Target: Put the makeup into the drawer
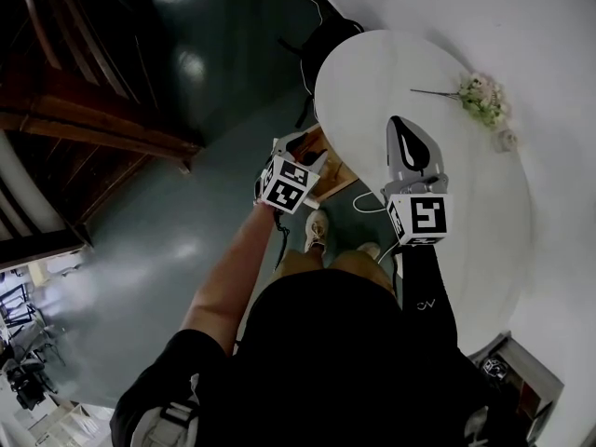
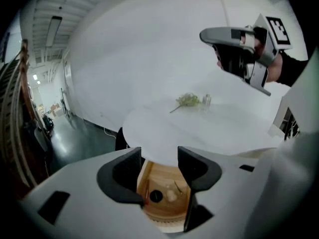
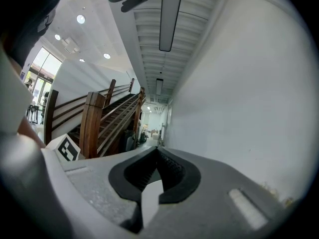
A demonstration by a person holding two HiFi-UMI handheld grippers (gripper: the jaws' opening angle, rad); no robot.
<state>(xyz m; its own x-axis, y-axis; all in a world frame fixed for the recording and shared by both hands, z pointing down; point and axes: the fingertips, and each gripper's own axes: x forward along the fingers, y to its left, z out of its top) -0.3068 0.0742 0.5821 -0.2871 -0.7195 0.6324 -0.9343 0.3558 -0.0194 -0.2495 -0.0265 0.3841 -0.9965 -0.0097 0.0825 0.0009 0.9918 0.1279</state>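
Left gripper (image 2: 159,169), spread and empty, hangs in open air above the wooden drawer (image 2: 145,180), with the white surface's (image 2: 199,128) rim just ahead. Below it, inside the drawer, lies the makeup (image 2: 156,196): one dark round piece beside pale ones. Right gripper (image 3: 157,151) is pressed together.

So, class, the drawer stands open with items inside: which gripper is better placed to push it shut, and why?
Probably left. The left gripper hangs open directly above the wooden drawer, looking into it; the right gripper, shut, sits over the white table, pointing away.
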